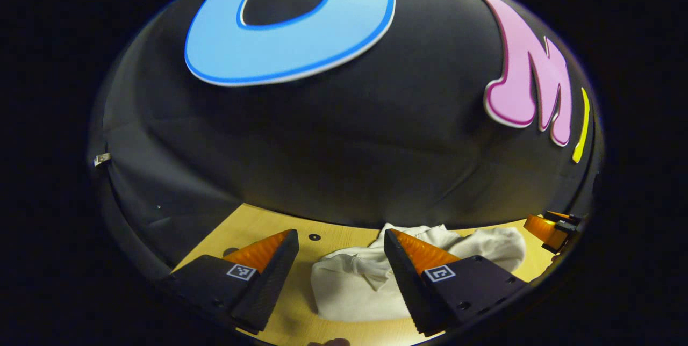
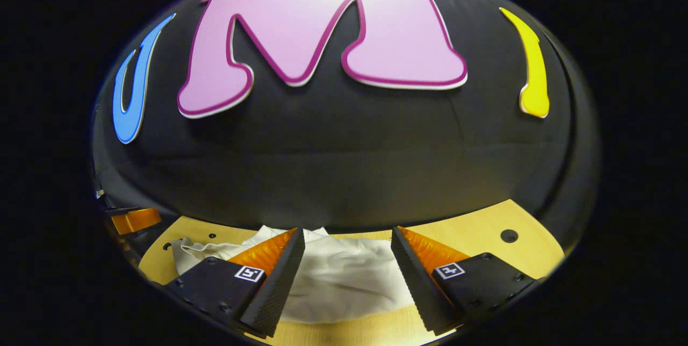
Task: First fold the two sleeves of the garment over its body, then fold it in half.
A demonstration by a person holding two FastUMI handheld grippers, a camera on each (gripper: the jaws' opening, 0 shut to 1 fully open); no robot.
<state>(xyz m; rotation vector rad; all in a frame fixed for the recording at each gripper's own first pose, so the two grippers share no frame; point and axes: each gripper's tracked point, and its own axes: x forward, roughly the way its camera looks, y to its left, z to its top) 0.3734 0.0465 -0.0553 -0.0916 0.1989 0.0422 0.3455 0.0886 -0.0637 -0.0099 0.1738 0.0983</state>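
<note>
Counting garments: one white garment [image 1: 365, 281] is lying crumpled in a heap on the wooden table [image 1: 258, 222]; in the right gripper view the same garment [image 2: 344, 276] is sitting near the table's far edge, below the black cloth wall [image 2: 344, 163].
Counting grippers: two are showing.
Left gripper [image 1: 338, 276]: it is hovering with its jaws spread wide and gripping nothing; the garment is lying between and beyond its fingers.
Right gripper [image 2: 348, 276]: it is also gaping wide and holding nothing, with the cloth lying between its fingers.
Other gripper: each view is catching part of the other gripper at its edge.
Table holes: several small dark holes [image 2: 508, 236] are dotting the board.
Obstructions: the near fingers are covering parts of the garment.
</note>
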